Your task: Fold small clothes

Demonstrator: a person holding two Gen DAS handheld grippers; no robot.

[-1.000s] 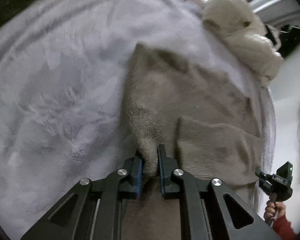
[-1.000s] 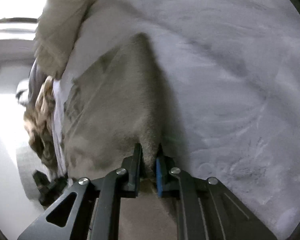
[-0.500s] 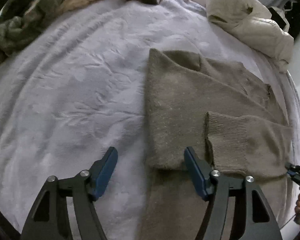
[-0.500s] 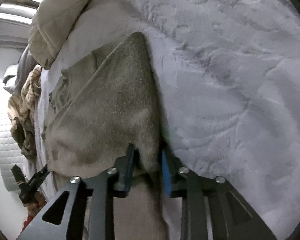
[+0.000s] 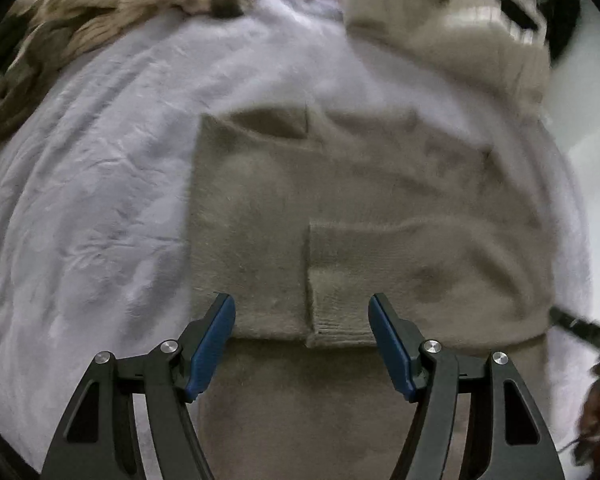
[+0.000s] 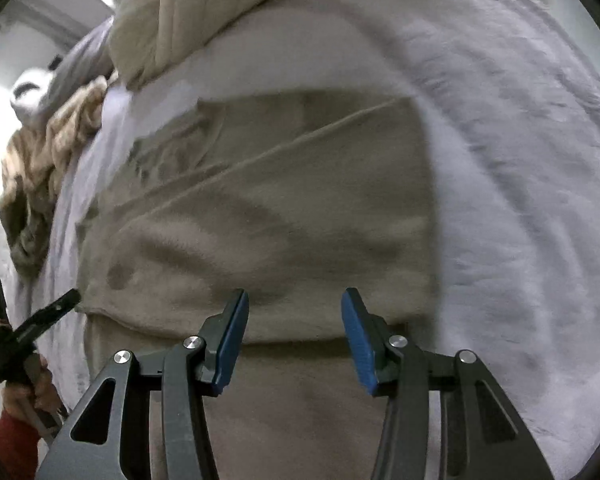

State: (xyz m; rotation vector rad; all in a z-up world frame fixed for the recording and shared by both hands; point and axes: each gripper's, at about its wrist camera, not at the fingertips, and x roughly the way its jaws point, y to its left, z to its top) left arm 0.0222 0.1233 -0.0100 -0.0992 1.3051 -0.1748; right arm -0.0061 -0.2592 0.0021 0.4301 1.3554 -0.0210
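Observation:
A taupe knit sweater [image 5: 340, 208] [image 6: 284, 216] lies flat on a pale lilac plush blanket [image 5: 100, 184] [image 6: 520, 160]. Its upper part is folded down over the lower part, and one ribbed sleeve cuff [image 5: 340, 304] rests on top. My left gripper [image 5: 302, 320] stands open just above the fold's near edge, holding nothing. My right gripper [image 6: 294, 316] is open too, over the same fold edge near the sweater's right side. The left gripper's tip [image 6: 56, 308] and the hand holding it [image 6: 28, 392] show at the left of the right wrist view.
A cream quilted jacket [image 5: 452, 36] [image 6: 228, 4] lies bunched at the far end of the blanket. A tan and olive knit heap [image 5: 100, 12] [image 6: 36, 168] sits at the far left. The blanket's edge and a white floor [image 5: 596, 92] run along the right.
Both grippers were shut on the sweater's edge a second ago. The left one opened first, then the right; both have drawn back and the folded part now lies flat.

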